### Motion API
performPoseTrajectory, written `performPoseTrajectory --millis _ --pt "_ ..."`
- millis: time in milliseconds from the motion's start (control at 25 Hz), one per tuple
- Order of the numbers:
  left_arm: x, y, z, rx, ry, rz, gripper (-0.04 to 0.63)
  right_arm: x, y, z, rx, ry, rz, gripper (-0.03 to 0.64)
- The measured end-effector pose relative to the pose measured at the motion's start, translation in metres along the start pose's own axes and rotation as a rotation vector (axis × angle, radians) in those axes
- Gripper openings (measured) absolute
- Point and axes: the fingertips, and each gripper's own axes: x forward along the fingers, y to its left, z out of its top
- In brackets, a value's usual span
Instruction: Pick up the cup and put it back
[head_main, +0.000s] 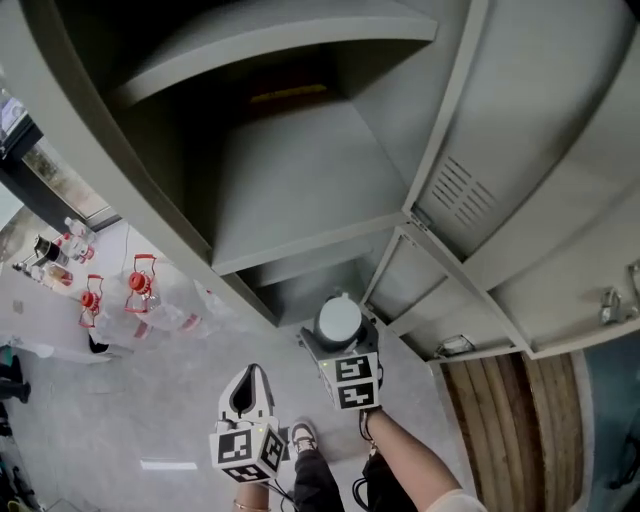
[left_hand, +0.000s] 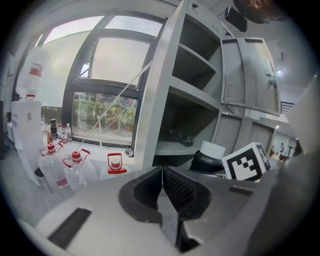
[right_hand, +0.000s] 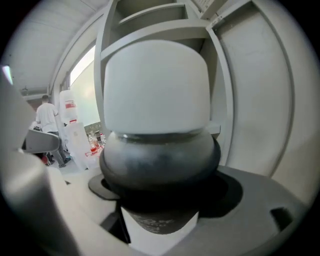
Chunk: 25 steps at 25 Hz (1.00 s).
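Left hand-held gripper (head_main: 250, 388) is lowest in the head view, marker cube toward the camera. Its jaws are pressed together with nothing between them.

Right hand-held gripper (head_main: 339, 335) is just beside it and higher in frame, clamped on the dark grey rounded cup with a white cylindrical lid (head_main: 340, 318). Jaws stand wide on either side of the dark body and press against it. Cup is upright, lid on top.

Cup is in the air, in front of the lower compartment of the open grey metal locker (head_main: 300, 180), resting on no shelf. The vented locker door (head_main: 520, 180) hangs open at right.

Clear plastic water jugs with red caps (head_main: 140, 285) stand on the pale grey floor (head_main: 130, 420) at left, well apart from both grippers.
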Motion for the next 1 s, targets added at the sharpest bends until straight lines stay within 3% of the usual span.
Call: performPoseTrajectory --millis 600,1000 --pt "-0.053 -0.037 0.087 0.045 -0.049 -0.031 0.01 -0.14 0.028 0.1 -0.06 0.028 0.038 0.419" --pt "-0.108 -0.08 0.187 0.084 -0.14 -0.057 0.01 -0.241 0.041 0.203 -0.1 -0.039 0.074 0.419"
